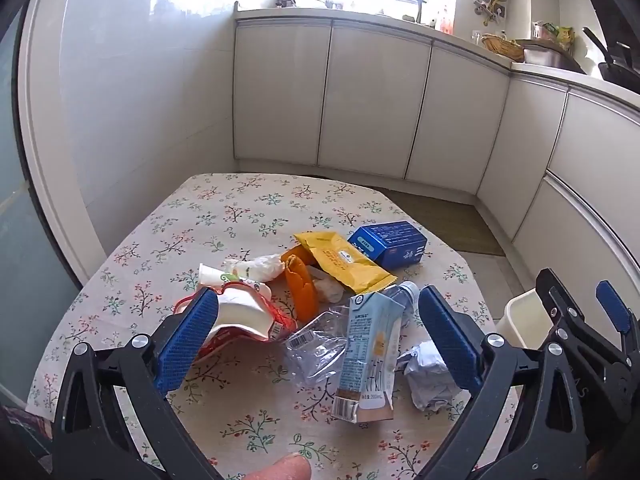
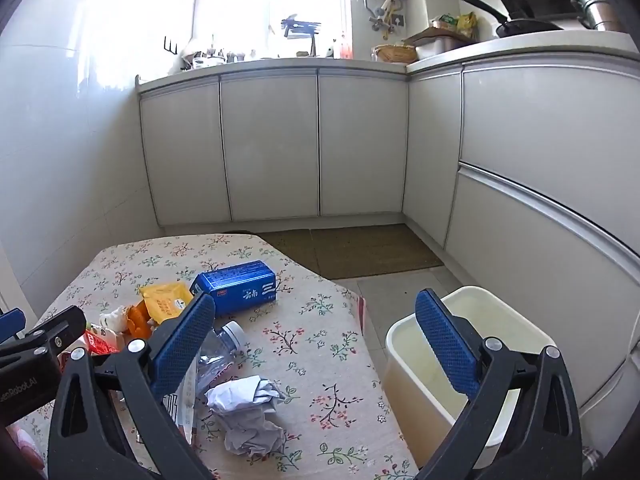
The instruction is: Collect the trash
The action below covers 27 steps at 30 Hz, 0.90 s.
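Trash lies on a floral-cloth table [image 1: 224,216]: a light blue milk carton [image 1: 368,354], a crumpled paper ball [image 1: 428,376] [image 2: 248,412], a clear plastic bottle [image 1: 320,344] [image 2: 220,350], a yellow wrapper [image 1: 344,262], a blue box [image 1: 388,242] [image 2: 236,286], an orange piece [image 1: 300,288] and a red-and-white wrapper [image 1: 240,316]. My left gripper [image 1: 316,340] is open above the carton and bottle, holding nothing. My right gripper [image 2: 316,344] is open and empty over the table's right edge, beside a cream bin [image 2: 472,360] on the floor.
White kitchen cabinets [image 1: 372,96] run along the back and right under a cluttered counter. A brown mat [image 2: 352,248] lies on the floor beyond the table. The bin also shows in the left wrist view [image 1: 524,320], behind the right gripper's frame.
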Motion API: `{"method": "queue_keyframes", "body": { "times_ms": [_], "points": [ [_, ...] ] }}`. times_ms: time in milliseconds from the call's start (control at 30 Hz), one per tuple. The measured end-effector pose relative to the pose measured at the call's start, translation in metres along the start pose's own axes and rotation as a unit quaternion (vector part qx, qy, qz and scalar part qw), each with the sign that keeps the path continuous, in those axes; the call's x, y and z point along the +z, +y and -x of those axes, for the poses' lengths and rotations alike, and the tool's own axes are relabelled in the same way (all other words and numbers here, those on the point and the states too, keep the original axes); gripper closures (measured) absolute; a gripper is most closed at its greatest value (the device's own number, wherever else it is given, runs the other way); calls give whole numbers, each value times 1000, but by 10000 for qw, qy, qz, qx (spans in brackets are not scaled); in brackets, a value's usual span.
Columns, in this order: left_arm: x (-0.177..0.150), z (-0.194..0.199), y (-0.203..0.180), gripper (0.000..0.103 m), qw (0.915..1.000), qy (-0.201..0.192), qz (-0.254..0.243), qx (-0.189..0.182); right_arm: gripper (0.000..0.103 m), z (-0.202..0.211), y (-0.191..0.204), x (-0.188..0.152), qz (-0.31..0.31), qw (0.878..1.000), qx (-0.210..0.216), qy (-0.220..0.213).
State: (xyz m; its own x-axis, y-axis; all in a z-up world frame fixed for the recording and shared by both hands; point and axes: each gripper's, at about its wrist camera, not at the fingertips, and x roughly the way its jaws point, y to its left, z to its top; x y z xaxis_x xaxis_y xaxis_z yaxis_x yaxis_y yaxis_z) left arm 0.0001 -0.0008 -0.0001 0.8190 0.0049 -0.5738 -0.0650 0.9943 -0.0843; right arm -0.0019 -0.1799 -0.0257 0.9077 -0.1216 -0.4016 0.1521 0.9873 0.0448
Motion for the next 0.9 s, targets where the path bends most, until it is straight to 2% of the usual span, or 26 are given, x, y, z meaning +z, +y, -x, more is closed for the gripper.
{"method": "queue_keyframes", "body": {
  "times_ms": [167, 900],
  "points": [
    [2, 3, -9, 7, 10000, -18, 57, -5, 6, 4, -1, 0, 46, 9999, -36, -108],
    [-3, -3, -1, 7, 9999, 109, 84, -53, 6, 3, 2, -2, 106, 9999, 12, -113]
  ]
}}
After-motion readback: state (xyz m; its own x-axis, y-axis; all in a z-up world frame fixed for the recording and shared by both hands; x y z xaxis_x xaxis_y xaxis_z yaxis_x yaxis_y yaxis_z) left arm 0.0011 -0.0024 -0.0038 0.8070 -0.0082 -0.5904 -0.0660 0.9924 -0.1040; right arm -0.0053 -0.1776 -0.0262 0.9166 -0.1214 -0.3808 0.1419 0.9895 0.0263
